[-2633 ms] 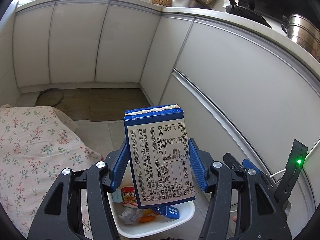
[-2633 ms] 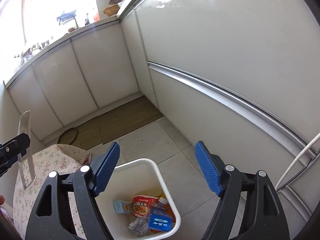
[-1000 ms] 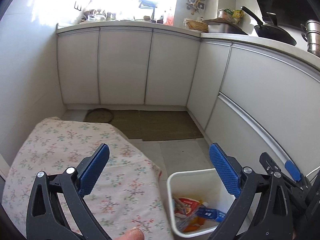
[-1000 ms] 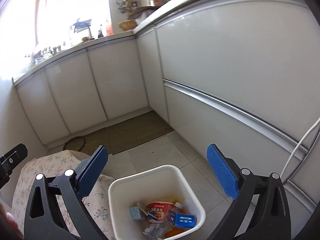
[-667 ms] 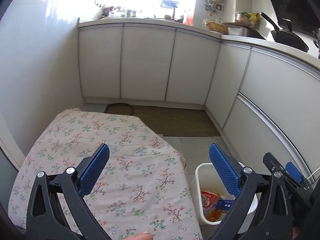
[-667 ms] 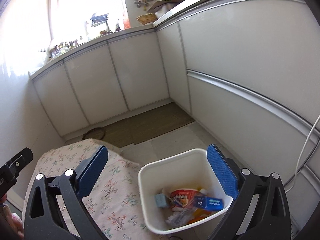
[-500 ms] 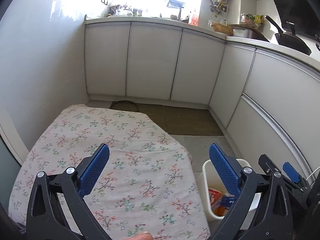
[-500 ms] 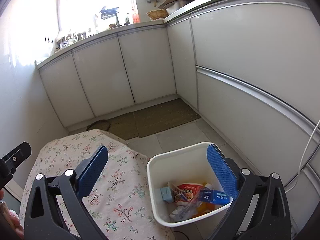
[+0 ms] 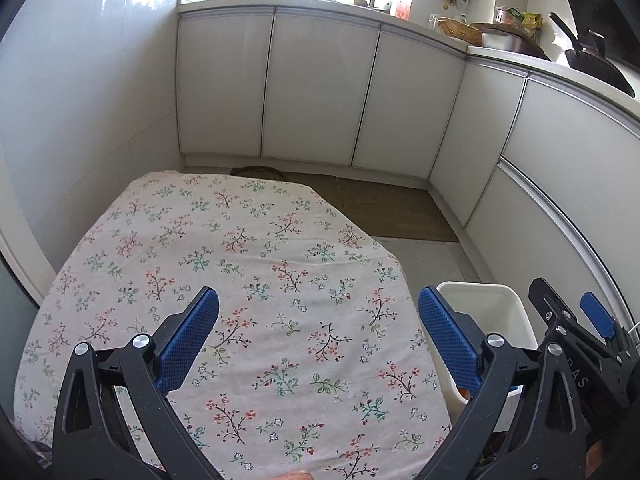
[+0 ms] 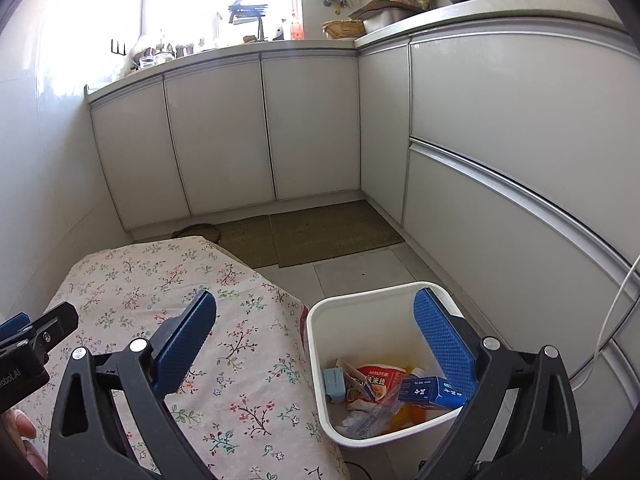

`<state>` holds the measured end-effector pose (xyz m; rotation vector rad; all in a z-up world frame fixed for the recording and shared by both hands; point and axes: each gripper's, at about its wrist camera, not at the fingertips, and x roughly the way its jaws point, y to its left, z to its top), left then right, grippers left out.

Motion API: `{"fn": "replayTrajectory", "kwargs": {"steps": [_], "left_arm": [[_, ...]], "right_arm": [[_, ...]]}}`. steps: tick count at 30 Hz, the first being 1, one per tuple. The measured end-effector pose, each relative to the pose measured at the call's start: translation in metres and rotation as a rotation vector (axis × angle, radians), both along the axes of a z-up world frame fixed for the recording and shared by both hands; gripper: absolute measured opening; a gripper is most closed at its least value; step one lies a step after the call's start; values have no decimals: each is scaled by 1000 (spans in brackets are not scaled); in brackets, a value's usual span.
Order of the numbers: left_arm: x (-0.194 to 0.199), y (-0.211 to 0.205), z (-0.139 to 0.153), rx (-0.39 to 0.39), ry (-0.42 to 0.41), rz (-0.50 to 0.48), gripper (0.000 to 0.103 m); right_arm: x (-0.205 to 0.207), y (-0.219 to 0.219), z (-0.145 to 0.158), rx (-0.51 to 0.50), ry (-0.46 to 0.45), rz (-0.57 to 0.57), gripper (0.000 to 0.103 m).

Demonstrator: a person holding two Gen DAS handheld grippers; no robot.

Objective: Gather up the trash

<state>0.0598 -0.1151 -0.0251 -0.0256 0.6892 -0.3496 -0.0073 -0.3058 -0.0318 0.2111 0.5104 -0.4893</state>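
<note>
Both grippers — left gripper [image 9: 318,338], right gripper [image 10: 314,342] — hung released and empty over the bare floral tabletop [image 9: 240,240] beside the bin [image 10: 320,316] — best scan for leftover trash before stopping

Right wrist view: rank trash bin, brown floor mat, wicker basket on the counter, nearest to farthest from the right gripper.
From the right gripper:
1. trash bin, just below its right finger, beside the floral tablecloth.
2. floor mat, on the floor ahead by the cabinets.
3. wicker basket, up on the corner countertop.
</note>
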Motion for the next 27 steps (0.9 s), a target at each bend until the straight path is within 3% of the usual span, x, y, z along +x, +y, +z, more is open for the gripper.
{"fn": "replayTrajectory", "kwargs": {"steps": [21, 27], "left_arm": [[17, 18, -27, -12, 55, 22, 96], [15, 15, -28, 1, 36, 16, 87]], "right_arm": [[9, 23, -12, -52, 29, 58, 96], [11, 24, -14, -38, 39, 74, 96]]}}
